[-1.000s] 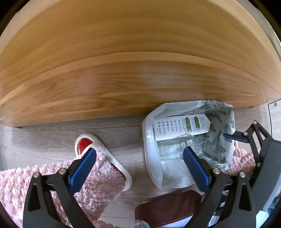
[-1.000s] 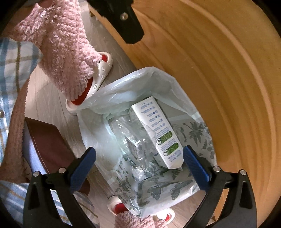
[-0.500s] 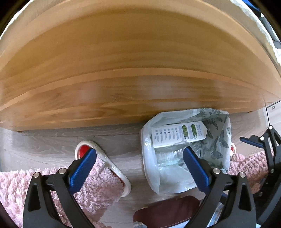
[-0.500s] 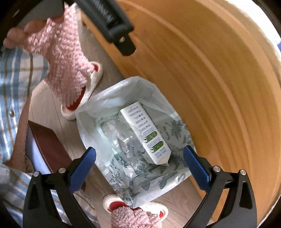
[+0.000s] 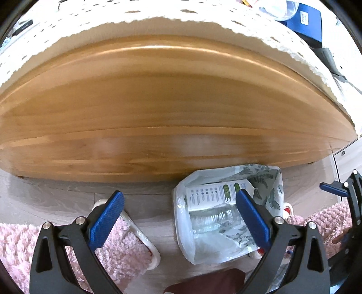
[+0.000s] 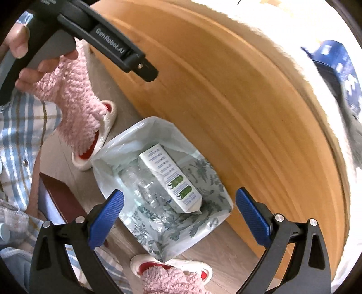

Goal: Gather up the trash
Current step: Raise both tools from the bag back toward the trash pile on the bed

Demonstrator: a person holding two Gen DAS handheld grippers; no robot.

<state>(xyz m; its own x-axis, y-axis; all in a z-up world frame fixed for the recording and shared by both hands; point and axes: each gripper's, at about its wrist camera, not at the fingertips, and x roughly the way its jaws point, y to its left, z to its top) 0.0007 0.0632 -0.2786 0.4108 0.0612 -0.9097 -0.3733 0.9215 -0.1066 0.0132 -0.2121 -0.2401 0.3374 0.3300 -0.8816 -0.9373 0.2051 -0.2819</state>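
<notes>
A trash bag with a leaf print stands open on the floor against the wooden table side; it shows as the bag in the right wrist view too. Inside lie a white carton with green marks and a crumpled clear plastic bottle; the left wrist view has the same carton and bottle. My left gripper hangs open above the floor, left of the bag's mouth, holding nothing. My right gripper is open and empty above the bag.
The wooden table side rises just behind the bag, topped by a white lace cloth with a blue box. A person's pink fluffy socks in white slippers flank the bag. A brown chair seat sits near.
Both grippers have risen and drawn back from the bag, which now looks smaller. The table's cloth-covered top and a blue box have come into view. Both jaws stay open.
</notes>
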